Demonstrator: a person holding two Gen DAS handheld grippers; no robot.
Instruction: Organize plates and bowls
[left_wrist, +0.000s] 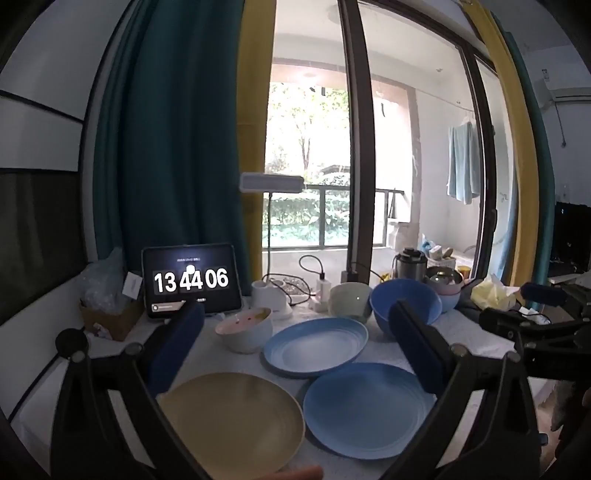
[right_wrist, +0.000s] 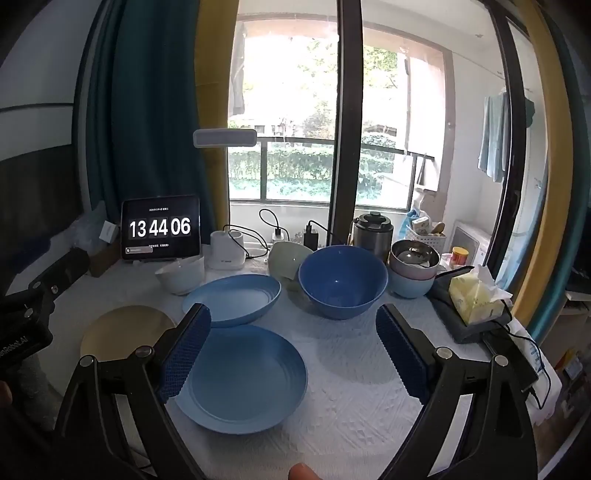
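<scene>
Right, opening step: left gripper (left_wrist: 295, 343) and right gripper (right_wrist: 293, 349) both spread wide, nothing grasped (plates unstacked). Next, likely: close on near blue plate (right_wrist: 240, 380) rim, stack onto far blue plate (right_wrist: 232, 299).

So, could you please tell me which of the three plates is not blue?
The yellow plate, at the table's near left corner. The two blue plates lie to its right.

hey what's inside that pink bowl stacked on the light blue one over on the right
A shiny metal bowl sits nested in the pink bowl, which rests in the light blue bowl. Something small lies inside the metal one, too unclear to name. The lower bowls' insides are covered.
</scene>
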